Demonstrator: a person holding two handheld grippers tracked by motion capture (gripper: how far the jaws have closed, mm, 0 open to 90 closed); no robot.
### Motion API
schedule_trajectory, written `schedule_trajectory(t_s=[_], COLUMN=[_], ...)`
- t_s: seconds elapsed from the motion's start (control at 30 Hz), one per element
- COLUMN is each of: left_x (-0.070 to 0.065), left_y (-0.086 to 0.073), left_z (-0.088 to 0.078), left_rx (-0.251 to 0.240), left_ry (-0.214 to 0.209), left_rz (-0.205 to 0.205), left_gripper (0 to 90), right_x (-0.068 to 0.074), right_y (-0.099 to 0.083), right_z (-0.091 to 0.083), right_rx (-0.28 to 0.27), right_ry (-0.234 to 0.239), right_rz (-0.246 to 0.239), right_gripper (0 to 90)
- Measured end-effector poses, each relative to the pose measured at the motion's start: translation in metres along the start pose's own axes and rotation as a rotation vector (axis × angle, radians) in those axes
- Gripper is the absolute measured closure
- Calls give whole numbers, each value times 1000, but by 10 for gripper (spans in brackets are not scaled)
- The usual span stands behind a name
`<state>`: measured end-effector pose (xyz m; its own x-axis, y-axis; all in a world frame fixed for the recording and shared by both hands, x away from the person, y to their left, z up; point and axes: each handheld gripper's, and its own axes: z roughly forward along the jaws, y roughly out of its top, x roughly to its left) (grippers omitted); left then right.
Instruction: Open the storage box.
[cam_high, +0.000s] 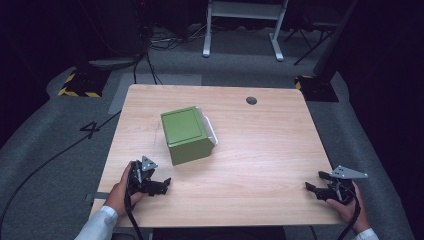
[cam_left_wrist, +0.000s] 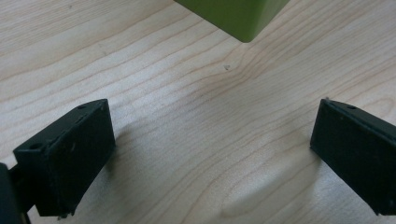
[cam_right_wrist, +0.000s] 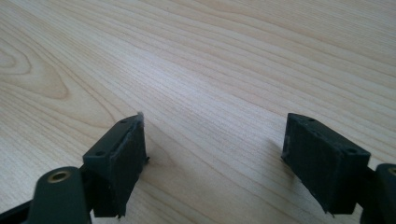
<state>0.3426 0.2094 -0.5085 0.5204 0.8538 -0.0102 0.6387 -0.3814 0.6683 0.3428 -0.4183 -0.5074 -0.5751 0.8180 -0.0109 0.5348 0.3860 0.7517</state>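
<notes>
Green bin upside down on table, contents hidden; both tongs wide, empty.

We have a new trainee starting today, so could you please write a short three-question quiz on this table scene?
1. True or false: the green box is held by the left hand-held gripper.
2. Which hand-held gripper is nearer the green box: A) the left one, B) the right hand-held gripper?
3. Fill in: on the box's far right side lies a ___ lid.

Key:
1. False: it stands free on the wooden table, and both grippers are open with nothing between their jaws.
2. A.
3. White, it seems; it touches the box.
</notes>
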Motion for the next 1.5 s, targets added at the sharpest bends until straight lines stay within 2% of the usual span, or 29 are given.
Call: schedule_trajectory(t_s=[0.17,0.3,0.4,0.5,0.53,0.7,0.8,0.87,0.9,0.93,1.03,1.2,1.5], left_x=[3,5,6,6,6,9,10,10,10,10,10,10,11], left_y=[0,0,-1,-2,-2,-3,-4,-4,-4,-4,-5,-5,-5], left_z=[0,-1,-2,-2,-2,-3,-4,-4,-4,-4,-4,-5,-5], left_rx=[0,4,1,0,0,1,1,1,1,1,-1,1,0], left_ry=[-27,-55,-58,-63,-66,-84,-95,-96,-96,-96,-93,-98,-98], left_rz=[27,69,82,86,89,106,113,115,115,114,119,120,119], left_gripper=[0,1,3,3,3,4,5,5,5,5,5,5,5], right_x=[0,5,9,17,20,27,33,38,38,44,52,71,92], right_y=[2,6,13,25,31,56,74,87,87,99,117,148,180], right_z=[2,4,9,14,15,20,31,35,35,38,40,48,67], right_rx=[1,-8,-12,-18,-21,-60,-43,-48,-48,-64,-96,-132,-159], right_ry=[-5,-24,-15,5,9,55,56,73,73,79,96,108,130], right_rz=[-13,-36,-50,-86,-102,-118,-164,-177,-177,-192,-204,-257,-292], right_gripper=[189,206,204,201,201,207,208,209,209,213,218,246,255])
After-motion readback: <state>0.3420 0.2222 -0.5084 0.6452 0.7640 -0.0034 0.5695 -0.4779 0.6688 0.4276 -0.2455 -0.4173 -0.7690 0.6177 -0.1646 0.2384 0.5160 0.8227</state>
